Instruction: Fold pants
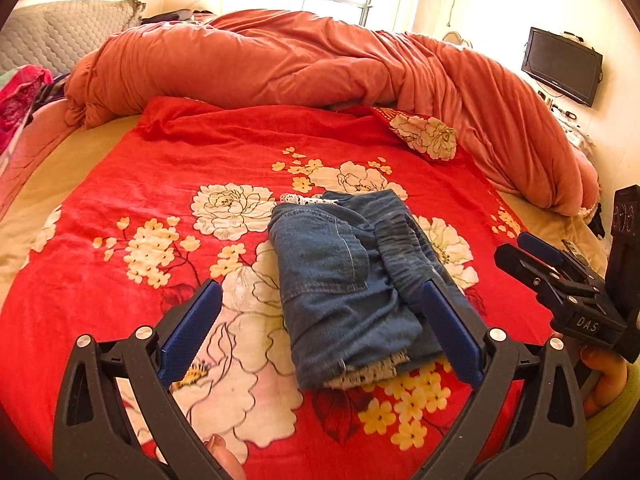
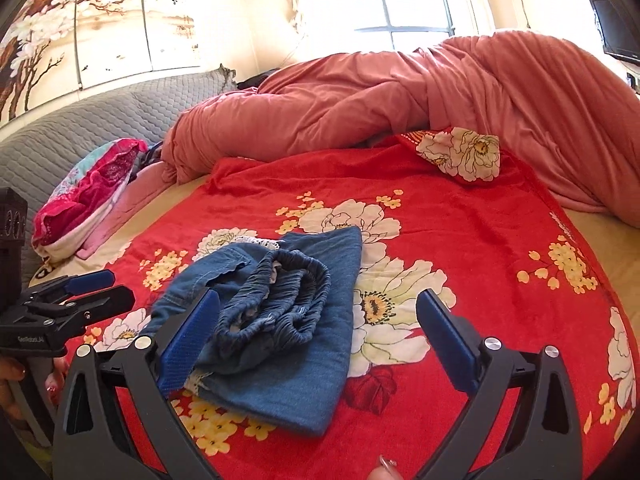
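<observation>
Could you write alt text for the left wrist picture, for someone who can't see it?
Folded blue jeans lie on a red flowered blanket on a bed, seen between the open blue-padded fingers of the left hand-held gripper. A rumpled orange quilt is heaped behind, and the right hand-held gripper, also open, enters from the right.

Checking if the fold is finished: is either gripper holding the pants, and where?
Nothing is held; both grippers' jaws stand open, clear of the folded pants.
</observation>
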A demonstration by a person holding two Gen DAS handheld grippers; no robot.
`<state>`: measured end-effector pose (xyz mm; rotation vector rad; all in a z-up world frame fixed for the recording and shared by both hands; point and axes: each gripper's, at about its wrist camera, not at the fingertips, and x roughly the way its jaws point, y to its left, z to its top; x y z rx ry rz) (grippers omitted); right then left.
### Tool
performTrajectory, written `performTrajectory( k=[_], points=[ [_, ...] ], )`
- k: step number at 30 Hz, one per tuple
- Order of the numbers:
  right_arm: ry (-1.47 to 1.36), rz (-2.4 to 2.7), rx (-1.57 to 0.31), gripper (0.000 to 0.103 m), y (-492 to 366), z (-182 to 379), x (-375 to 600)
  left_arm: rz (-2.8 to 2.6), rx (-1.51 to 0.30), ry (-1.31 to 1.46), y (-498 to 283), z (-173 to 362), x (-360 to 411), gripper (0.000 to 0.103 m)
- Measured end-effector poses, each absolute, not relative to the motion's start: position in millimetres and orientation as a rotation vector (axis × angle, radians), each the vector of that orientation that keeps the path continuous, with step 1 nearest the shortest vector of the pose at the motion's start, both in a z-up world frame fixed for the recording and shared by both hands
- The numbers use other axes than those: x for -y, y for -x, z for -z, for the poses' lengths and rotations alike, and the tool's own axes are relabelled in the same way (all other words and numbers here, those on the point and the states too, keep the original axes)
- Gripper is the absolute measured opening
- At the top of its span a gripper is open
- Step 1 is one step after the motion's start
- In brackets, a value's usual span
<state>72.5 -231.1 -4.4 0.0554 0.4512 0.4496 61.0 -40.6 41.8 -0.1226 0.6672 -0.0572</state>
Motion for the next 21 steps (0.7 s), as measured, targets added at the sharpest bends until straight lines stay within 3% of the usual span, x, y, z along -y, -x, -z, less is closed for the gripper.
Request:
performTrajectory(
  k=[21],
  points=[
    [-0.048,-0.440,-0.383,0.098,-7.3,7.1,236.8,0.018,-0.639,0.105,3.6,-32.7,40.0,0.093]
  ],
)
